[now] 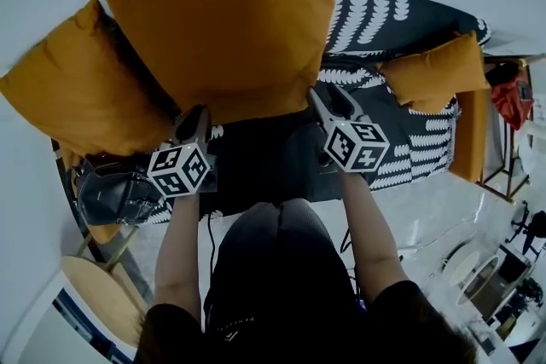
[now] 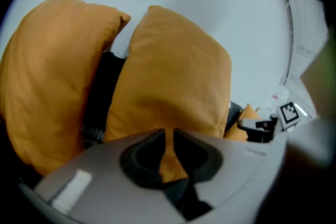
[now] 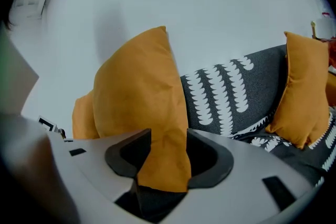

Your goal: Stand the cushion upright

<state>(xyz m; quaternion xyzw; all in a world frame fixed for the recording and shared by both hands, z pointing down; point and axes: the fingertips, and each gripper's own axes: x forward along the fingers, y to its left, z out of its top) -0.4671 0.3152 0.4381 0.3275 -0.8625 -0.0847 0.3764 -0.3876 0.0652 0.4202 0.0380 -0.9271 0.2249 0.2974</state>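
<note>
Standing on a dark patterned sofa (image 1: 409,141), the big orange cushion (image 1: 226,21) rises upright against the pale wall, its longer side running left to right. Both forearms reach forward, angled down. The right gripper (image 1: 320,102) clamps the cushion's lower right corner. The left gripper (image 1: 194,113), jaws narrow and opening, has the lower left corner's fabric between them.

the right gripper (image 3: 169,157) has the lower corner of an upright orange cushion (image 3: 139,86) between its jaws, the fabric filling the gap and touching both. beyond the right jaw spreads a dark leaf-patterned sofa cover (image 3: 226,94); farther right stands a second orange cushion (image 3: 302,92).
</note>
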